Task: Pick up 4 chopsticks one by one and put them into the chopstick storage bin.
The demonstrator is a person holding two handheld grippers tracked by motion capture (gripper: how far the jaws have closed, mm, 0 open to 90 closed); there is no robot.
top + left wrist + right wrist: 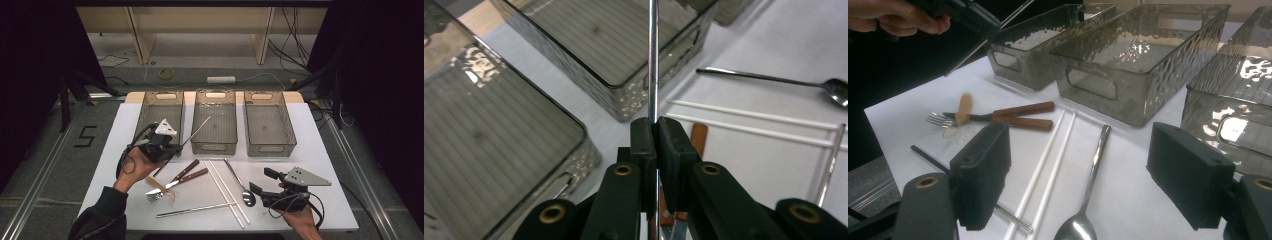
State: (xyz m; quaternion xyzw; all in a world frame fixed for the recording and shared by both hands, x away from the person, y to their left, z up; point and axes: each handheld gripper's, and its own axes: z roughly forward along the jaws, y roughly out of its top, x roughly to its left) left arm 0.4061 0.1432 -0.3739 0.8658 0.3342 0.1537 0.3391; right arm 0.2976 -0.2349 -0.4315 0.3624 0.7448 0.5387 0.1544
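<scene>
Currently the left tongs (172, 146) are clamping a thin metal rod (199, 128) near its lower end, its tip pointing over the middle bin (215, 145). Rod looks stiff, light and slippery, likely pivoting. Right tongs (260, 181) are standing open, empty, above the desk (320, 165).

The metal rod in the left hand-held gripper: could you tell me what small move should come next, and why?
Probably carry the metal rod on over the middle bin: the left hand-held gripper clamps it and its tip already reaches above that bin.
</scene>
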